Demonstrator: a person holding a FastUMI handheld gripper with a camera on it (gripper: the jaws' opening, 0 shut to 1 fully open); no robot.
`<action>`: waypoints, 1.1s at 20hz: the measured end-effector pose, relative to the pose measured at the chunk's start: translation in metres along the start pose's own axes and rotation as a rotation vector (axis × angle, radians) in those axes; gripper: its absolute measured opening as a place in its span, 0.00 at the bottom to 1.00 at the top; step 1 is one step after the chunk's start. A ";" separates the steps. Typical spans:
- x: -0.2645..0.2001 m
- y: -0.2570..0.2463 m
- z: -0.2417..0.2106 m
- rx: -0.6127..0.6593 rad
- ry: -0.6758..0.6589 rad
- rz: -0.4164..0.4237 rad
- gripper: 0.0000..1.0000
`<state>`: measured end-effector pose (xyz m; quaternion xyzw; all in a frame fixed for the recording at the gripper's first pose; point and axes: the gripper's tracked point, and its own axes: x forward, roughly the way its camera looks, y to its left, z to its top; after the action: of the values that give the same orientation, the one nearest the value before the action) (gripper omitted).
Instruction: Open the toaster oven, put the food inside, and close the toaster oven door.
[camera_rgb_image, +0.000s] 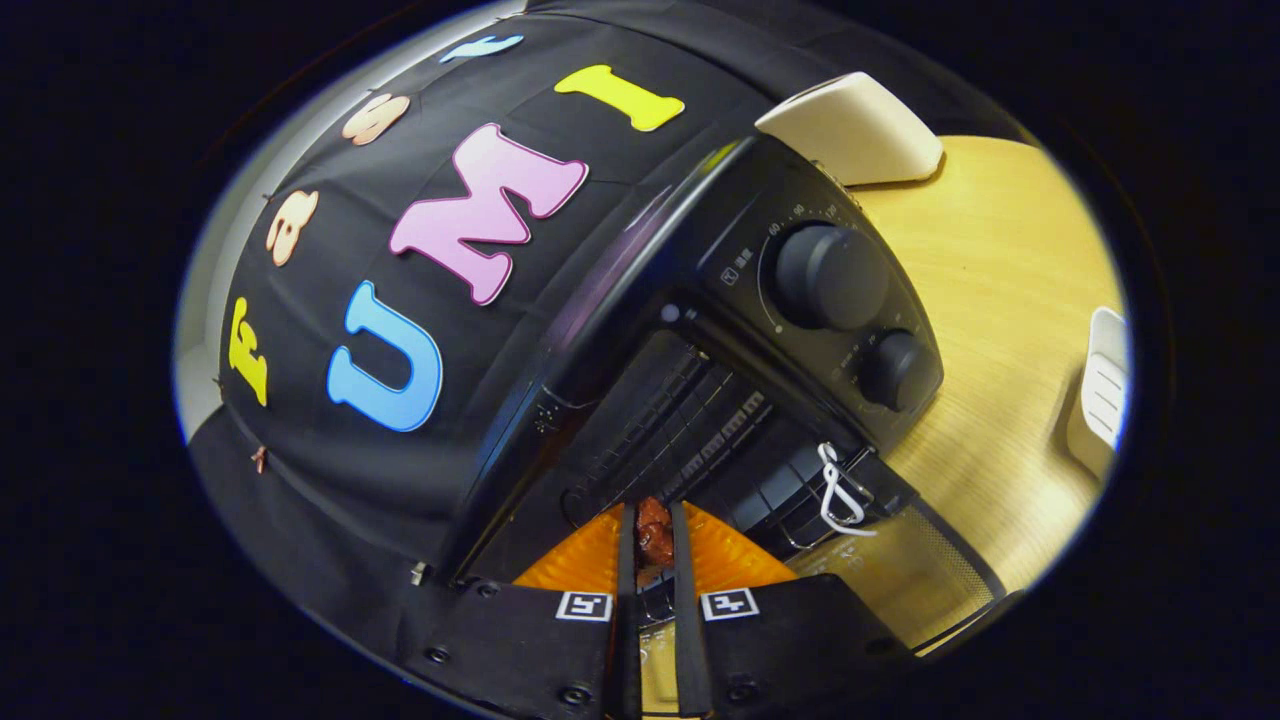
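Gripper (653, 545) jaws were narrow, clamped on reddish-brown food (655, 535), just before the open toaster oven (720, 370) rack.

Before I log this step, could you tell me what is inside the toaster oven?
The wire rack shows inside the open toaster oven. The tongs hold the food at its mouth, hiding what lies behind.

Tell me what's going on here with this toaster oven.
A person's handheld gripper is shut on a small reddish-brown piece of food, held just in front of the black toaster oven on the light wooden table. The oven's glass door is already dropped open, and the food isn't on the wire rack yet.
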<state>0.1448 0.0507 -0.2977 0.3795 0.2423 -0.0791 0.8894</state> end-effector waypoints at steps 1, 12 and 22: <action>-0.005 -0.005 0.003 -0.048 -0.007 -0.022 0.21; -0.058 -0.027 -0.018 -0.374 0.100 -0.093 1.00; -0.146 -0.068 -0.076 -0.751 0.328 -0.163 0.99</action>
<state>-0.0329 0.0512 -0.3150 0.0159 0.4219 0.0063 0.9065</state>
